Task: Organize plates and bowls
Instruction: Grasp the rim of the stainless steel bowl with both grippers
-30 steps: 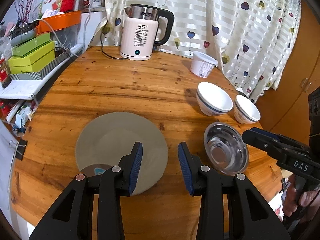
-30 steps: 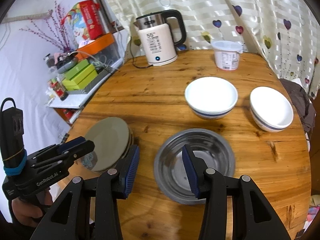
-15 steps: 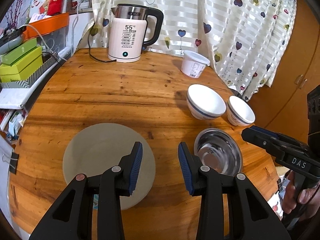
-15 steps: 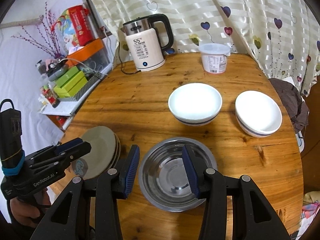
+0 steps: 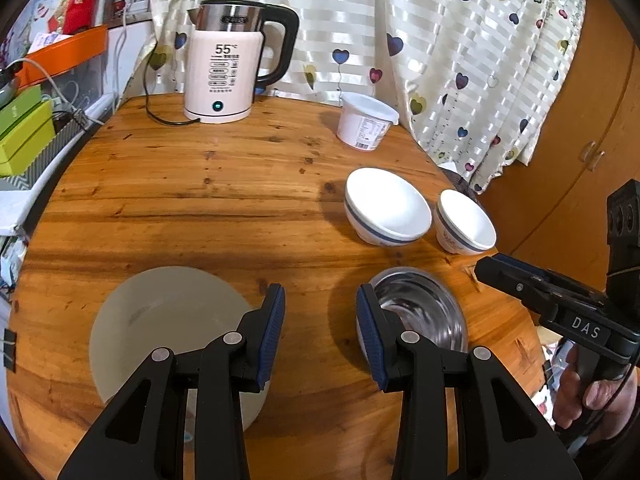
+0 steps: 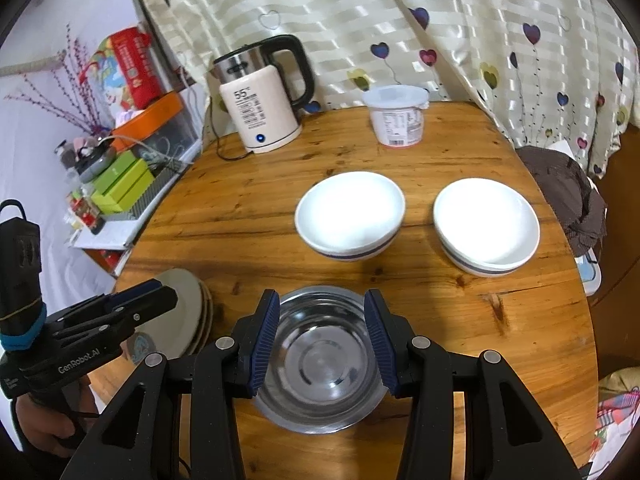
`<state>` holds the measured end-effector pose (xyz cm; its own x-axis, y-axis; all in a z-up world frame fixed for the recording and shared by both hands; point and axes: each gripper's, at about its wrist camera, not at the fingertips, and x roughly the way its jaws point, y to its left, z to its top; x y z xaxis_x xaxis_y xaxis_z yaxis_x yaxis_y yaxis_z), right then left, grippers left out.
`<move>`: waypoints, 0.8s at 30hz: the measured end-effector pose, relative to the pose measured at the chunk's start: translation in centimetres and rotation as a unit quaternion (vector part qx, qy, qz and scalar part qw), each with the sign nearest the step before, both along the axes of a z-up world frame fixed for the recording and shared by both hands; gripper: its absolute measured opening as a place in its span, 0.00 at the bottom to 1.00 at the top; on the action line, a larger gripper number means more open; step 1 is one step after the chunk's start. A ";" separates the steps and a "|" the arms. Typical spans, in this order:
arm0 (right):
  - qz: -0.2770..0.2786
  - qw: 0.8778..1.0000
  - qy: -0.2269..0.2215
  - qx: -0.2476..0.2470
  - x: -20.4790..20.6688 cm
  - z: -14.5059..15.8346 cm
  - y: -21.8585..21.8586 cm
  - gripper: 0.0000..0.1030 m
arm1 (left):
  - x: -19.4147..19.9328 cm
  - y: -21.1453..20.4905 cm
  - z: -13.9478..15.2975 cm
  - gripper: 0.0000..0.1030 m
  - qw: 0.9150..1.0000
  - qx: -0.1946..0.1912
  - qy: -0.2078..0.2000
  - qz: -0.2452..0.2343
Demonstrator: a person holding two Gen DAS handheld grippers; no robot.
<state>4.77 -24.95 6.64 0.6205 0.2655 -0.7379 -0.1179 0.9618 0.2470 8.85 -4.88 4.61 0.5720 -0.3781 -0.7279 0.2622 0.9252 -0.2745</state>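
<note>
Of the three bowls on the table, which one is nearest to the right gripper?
The stainless steel bowl: it lies directly under the open right gripper, while both white bowls with blue bands sit farther back.

Ahead of your tongs, at the far edge of the desk, the kettle [image 5: 224, 76] reads "55" with a small °C mark on its front panel; the lines under it are too small to read. Your right tongs [image 5: 496, 276] carry "DAS" in white on the body. Your left tongs [image 6: 160, 296] carry "GenRobot.AI" along the side.
</note>
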 end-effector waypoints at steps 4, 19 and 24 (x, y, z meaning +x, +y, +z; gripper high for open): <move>-0.009 1.000 0.005 0.004 0.7 -0.3 -0.7 0.43 | 1.1 -1.0 -0.1 0.37 1.000 0.000 0.004 -0.009; -0.026 0.999 0.015 0.014 3.7 -1.3 -2.0 0.32 | 4.8 -3.8 -0.3 0.37 0.999 -0.006 0.014 -0.034; -0.028 0.999 0.020 0.015 5.0 -1.8 -2.2 0.30 | 6.3 -4.7 -0.5 0.37 0.999 -0.008 0.019 -0.036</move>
<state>9.81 -27.12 4.88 0.6049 0.2539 -0.7547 -0.0534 0.9586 0.2797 15.10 -9.55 4.08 0.5147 -0.4288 -0.7425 0.3170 0.8998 -0.2998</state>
